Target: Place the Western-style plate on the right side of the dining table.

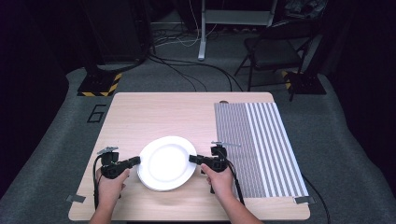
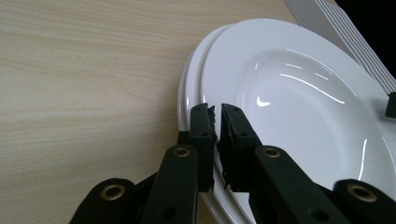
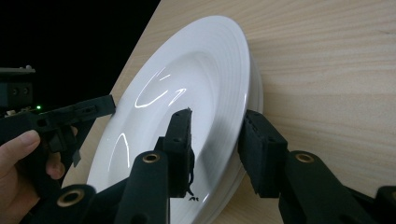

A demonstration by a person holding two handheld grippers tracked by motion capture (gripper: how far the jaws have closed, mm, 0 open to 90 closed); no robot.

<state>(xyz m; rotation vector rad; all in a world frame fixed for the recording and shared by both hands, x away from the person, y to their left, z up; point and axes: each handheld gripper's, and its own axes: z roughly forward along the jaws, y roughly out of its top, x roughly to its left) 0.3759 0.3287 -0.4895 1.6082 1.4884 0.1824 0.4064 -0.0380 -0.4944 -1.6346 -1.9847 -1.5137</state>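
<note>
Lab or studio: dark curtained surroundings, floor cables [image 1: 187,70], hazard-striped stand base [image 1: 99,86], folding chair [image 1: 273,51], taped wooden table [image 1: 154,112].

Large dark "6" [image 1: 96,113] marked on grey floor left of table [image 1: 140,112], no other legible txt

Lower plate [image 2: 187,93] mostly hidden under top plate [image 2: 299,93]; just a rim sliver shows, upper centre of left gripper view. Top plate cut by right edge there. Mat [image 1: 261,144] stripes too fine to count.
</note>
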